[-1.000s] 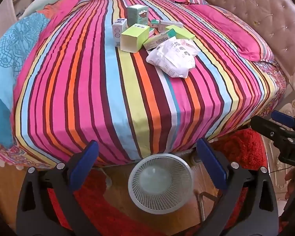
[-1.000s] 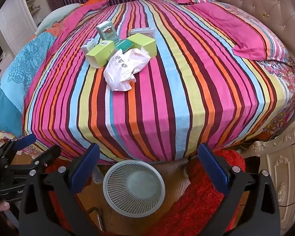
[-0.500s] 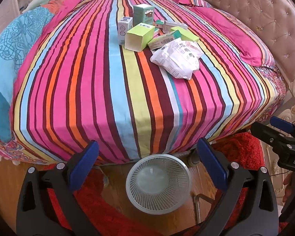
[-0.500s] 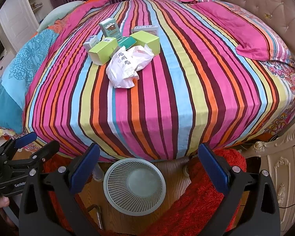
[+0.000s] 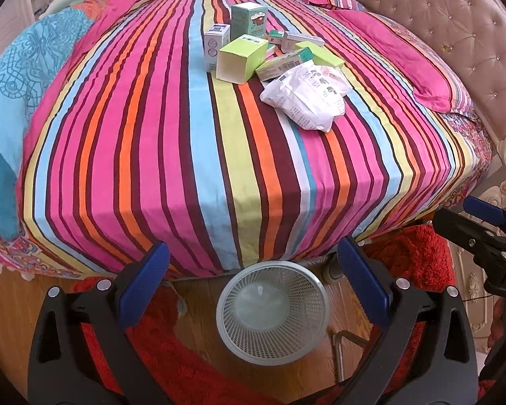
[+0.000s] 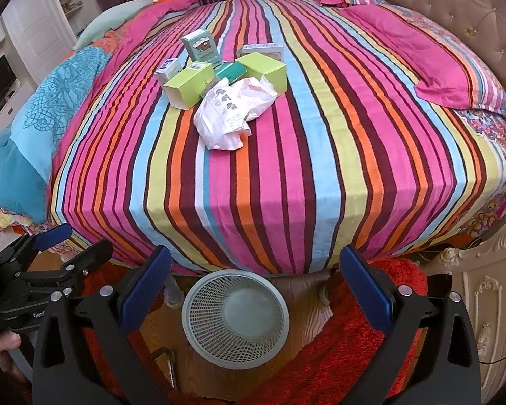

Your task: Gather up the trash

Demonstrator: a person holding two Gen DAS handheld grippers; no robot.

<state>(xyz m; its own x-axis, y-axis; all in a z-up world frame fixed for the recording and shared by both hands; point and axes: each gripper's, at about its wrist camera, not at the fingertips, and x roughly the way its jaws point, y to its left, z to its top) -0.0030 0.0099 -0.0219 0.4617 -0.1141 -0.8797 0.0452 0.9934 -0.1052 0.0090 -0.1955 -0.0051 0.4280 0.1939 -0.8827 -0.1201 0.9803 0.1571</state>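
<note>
A heap of trash lies on the striped bed (image 5: 192,155): a crumpled white plastic bag (image 5: 307,96) (image 6: 231,113), a lime green box (image 5: 241,60) (image 6: 187,87), a teal box (image 5: 248,20) (image 6: 200,45) and several small cartons. A pale mesh wastebasket (image 5: 273,310) (image 6: 236,314) stands empty on the floor at the bed's foot. My left gripper (image 5: 253,280) is open and empty above the basket. My right gripper (image 6: 253,283) is open and empty, also over the basket. Each gripper shows at the edge of the other's view.
A red shaggy rug (image 6: 347,347) lies on the wooden floor around the basket. Pink pillows (image 6: 431,57) lie by the tufted headboard (image 5: 455,23). A blue blanket (image 5: 13,84) hangs over the bed's left side. A cream cabinet (image 6: 482,300) stands at the right.
Both grippers have moved forward toward the bed. The trash heap sits larger and nearer in both views. Nothing has been taken hold of.
</note>
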